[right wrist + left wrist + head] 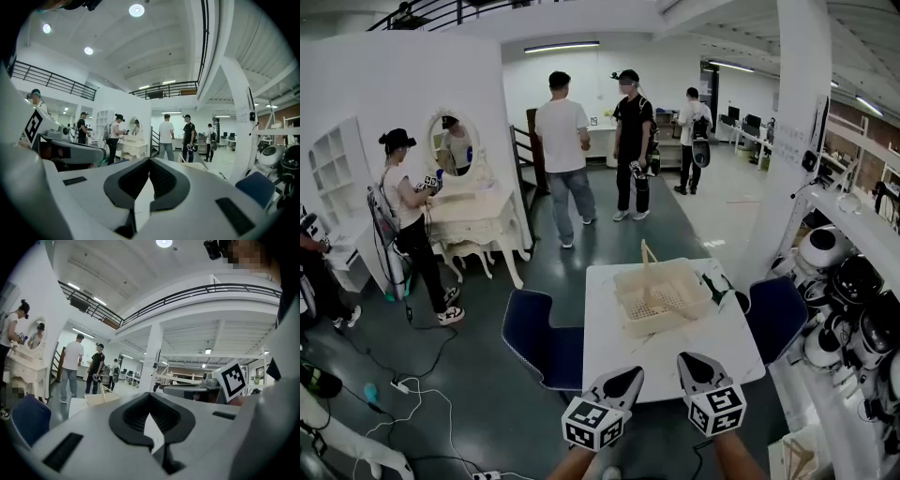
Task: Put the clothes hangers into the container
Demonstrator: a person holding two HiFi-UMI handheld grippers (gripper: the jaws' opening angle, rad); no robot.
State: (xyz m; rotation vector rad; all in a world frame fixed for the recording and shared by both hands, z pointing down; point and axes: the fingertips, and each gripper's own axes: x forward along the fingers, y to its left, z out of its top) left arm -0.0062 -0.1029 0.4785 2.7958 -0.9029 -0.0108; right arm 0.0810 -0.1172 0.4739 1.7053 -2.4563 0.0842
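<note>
1. Here, the left gripper and the right gripper hover side by side, each with jaws pressed together on nothing.
2. The container, a pale basket, sits on the tabletop ahead of both grippers.
3. Beyond the right gripper, beside the container, lies a dark object too small to identify.

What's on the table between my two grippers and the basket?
Nothing; the head view shows only bare white table between the basket and both the left gripper and the right gripper.
</note>
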